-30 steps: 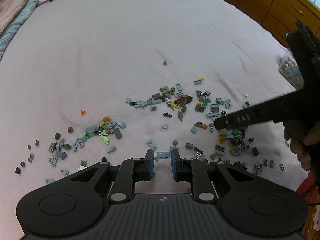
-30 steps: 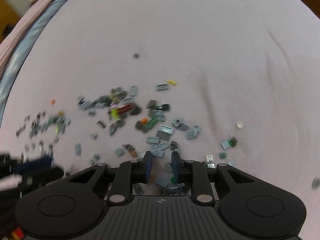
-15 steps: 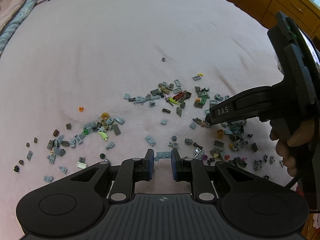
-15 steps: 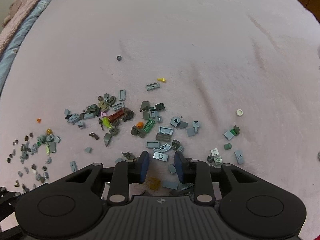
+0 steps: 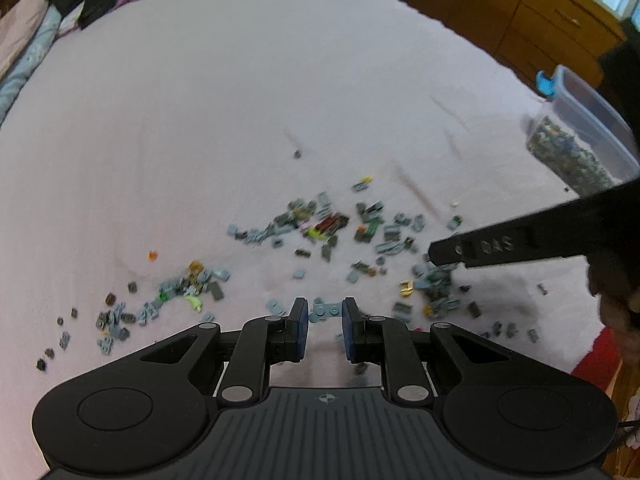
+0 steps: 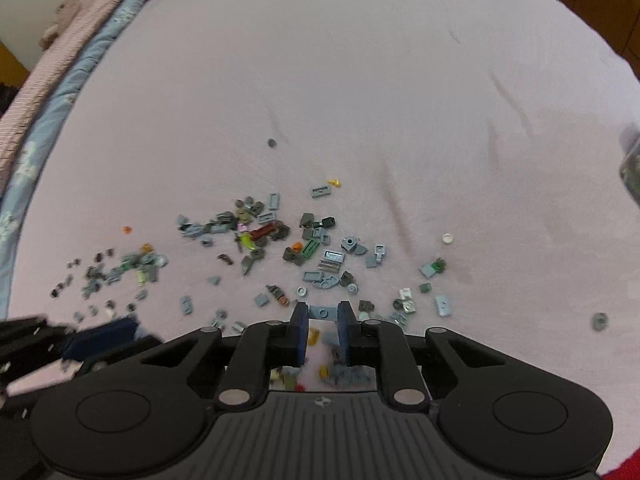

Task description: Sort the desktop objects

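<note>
**Q:** What lies at the far left?

**A:** On the pale pink bed cover (image 5: 240, 100), a loose scatter of small bricks (image 5: 120, 316), mostly grey. An orange stud (image 5: 152, 255) sits apart above it, and a lime-green curved piece (image 5: 195, 302) lies at its right edge.

**Q:** And your left tongs?

**A:** My left gripper (image 5: 325, 318) is at bottom centre with its blue pads (image 5: 299, 322) drawn narrow. A pale blue plate (image 5: 326, 311) spans the gap at the tips and touches both pads, so I am holding it just above the cover.

**Q:** What is beyond the tips?

**A:** A lone dark round stud (image 5: 297, 154) lies well up the cover. Nearer is the main heap (image 5: 328, 228), with a red-brown piece in its middle. A gold piece (image 5: 407, 289) lies to its lower right.

**Q:** And to the right?

**A:** My right gripper (image 5: 430, 254) reaches in from the right edge, its tip over a grey cluster (image 5: 438, 280). Its own camera shows the pads (image 6: 301, 328) narrow and a grey-blue plate (image 6: 323, 313) bridging them at the tips, gripped on both sides. A white round stud (image 6: 447, 239) lies apart, further right.

**Q:** And at the far right?

**A:** A clear plastic tub (image 5: 592, 120) with bricks piled inside stands near the bed's edge. Wooden drawers (image 5: 540, 12) are behind it.
</note>
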Demonstrator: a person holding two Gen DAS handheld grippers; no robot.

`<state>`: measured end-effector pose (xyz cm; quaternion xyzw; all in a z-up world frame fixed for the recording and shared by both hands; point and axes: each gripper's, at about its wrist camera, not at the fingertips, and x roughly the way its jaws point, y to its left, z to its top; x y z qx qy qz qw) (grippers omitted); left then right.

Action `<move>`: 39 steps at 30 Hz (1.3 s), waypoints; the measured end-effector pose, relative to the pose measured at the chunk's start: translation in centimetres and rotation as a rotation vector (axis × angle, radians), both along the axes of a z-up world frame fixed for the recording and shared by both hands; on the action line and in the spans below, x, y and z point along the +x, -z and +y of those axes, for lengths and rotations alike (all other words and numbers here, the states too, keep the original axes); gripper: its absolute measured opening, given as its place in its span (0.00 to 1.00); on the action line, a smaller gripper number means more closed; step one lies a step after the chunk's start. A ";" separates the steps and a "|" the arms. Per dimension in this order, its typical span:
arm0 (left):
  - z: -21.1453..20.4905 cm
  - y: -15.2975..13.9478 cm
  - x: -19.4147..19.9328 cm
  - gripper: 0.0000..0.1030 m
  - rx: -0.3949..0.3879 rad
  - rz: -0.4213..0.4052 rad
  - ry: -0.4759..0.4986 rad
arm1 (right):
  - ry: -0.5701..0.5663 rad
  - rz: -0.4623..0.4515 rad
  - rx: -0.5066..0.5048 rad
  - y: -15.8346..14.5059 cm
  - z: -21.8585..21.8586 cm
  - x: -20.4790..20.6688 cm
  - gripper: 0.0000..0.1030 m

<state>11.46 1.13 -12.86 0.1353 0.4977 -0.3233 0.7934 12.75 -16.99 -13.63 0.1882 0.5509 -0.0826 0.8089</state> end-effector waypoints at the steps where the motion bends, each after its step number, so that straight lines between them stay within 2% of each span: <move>1: -0.2 -0.4 -0.2 0.19 -0.005 -0.005 0.007 | -0.002 -0.004 -0.001 -0.9 -0.5 -0.7 0.16; 11: -2.3 -5.7 -2.0 0.19 -0.102 -0.008 0.041 | 0.033 -0.064 -0.044 -9.6 -3.3 -6.4 0.16; 20: -4.9 -9.3 -3.7 0.19 -0.108 -0.058 0.116 | 0.060 -0.157 -0.081 -15.2 -5.2 -10.0 0.16; 30: -8.9 -11.9 -5.5 0.19 -0.084 -0.122 0.149 | 0.063 -0.227 -0.091 -18.0 -8.1 -13.7 0.16; 39: -14.3 -14.1 -9.2 0.19 -0.040 -0.157 0.134 | 0.038 -0.285 -0.064 -18.3 -13.9 -16.8 0.16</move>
